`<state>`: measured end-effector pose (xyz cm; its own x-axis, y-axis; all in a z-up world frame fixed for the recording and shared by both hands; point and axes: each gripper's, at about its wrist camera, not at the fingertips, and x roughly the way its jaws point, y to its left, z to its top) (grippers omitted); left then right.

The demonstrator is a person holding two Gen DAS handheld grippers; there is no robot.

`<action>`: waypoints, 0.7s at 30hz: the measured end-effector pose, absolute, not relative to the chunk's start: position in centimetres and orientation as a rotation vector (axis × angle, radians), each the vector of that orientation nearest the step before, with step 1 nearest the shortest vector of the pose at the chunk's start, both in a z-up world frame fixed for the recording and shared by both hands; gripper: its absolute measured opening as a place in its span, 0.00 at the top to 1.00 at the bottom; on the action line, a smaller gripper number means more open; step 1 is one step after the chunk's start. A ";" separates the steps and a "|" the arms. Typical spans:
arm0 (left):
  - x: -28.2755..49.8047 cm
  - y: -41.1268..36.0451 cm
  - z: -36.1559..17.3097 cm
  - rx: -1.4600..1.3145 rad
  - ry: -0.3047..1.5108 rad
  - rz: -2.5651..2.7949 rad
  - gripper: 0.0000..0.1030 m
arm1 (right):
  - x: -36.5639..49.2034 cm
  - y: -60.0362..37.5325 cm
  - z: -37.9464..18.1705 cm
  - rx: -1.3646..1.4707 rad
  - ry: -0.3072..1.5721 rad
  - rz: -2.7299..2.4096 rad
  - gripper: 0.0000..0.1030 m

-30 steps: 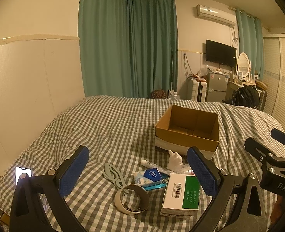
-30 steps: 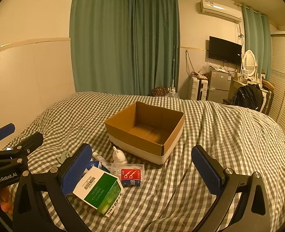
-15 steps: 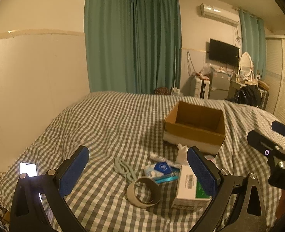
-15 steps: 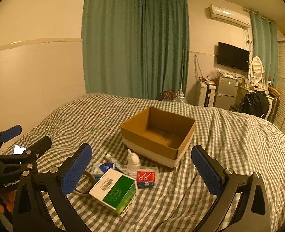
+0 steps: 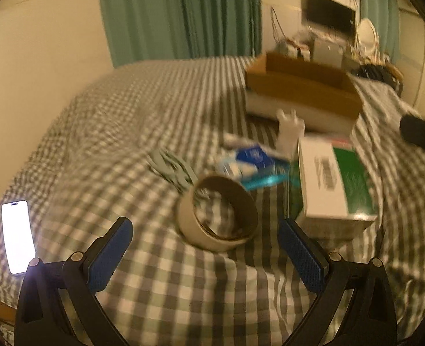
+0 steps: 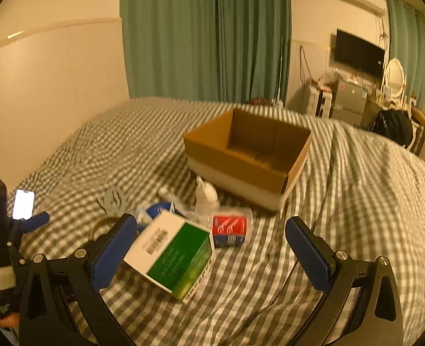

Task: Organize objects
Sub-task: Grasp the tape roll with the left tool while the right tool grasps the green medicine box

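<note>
The left hand-held gripper (image 5: 203, 252) is spread wide and holds nothing, angled down just short of the tape roll (image 5: 216, 213) on the bed (image 5: 111, 121). The roll looks light and stiff; pinching across its wall should work. The right hand-held gripper (image 6: 211, 246), likewise released, hovers near the green box (image 6: 173, 255) beside the roll.

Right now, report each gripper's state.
Left gripper: open, holding nothing, above the tape roll.
Right gripper: open, holding nothing, near the green-and-white box.
</note>
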<state>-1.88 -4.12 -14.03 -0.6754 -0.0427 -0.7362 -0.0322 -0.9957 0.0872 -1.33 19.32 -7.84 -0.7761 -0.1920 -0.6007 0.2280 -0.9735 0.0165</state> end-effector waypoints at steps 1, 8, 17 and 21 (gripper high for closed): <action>-2.0 -3.8 -14.5 1.285 -0.163 -2.861 0.00 | -1.4 19.4 -8.2 0.941 0.079 -2.762 0.00; -5.2 -2.5 -17.4 1.398 -0.262 -2.793 0.00 | -1.8 19.8 -9.9 1.011 0.059 -2.741 0.00; -5.2 -4.0 -17.2 1.418 -0.129 -2.828 0.17 | -1.9 19.2 -9.9 1.034 0.086 -2.739 0.00; -3.0 -6.6 -14.1 1.297 0.029 -2.880 0.17 | -1.8 18.1 -10.1 1.044 0.104 -2.717 0.00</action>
<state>-3.02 -6.56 -14.14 -0.6628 0.0234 -0.7484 -0.0084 -0.9997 -0.0239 -1.83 18.06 -10.14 -0.7202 -0.1861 -0.6683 0.2368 -0.9714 0.0153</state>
